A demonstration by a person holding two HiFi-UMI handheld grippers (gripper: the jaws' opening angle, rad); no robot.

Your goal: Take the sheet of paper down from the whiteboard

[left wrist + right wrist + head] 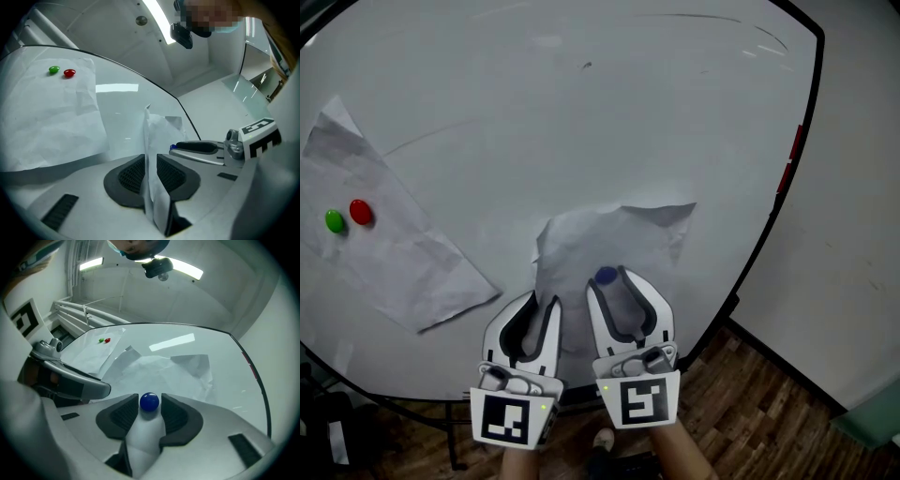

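Note:
A crumpled white sheet of paper (623, 234) (159, 369) lies against the whiteboard (581, 112), low and right of centre. A round blue magnet (606, 276) (149, 401) sits on its lower part. My right gripper (610, 277) (150, 405) is shut on that magnet, with a pad touching it on each side. My left gripper (540, 302) (150, 165) is shut on the sheet's left edge; the paper (159, 126) stands up on edge between its pads. The two grippers sit side by side.
A second creased sheet (384, 244) (47, 112) hangs at the board's left under a green magnet (335, 221) and a red magnet (361, 211). Red items (789, 159) sit on the board's right edge. Below are the wooden floor (750, 412) and the person's feet.

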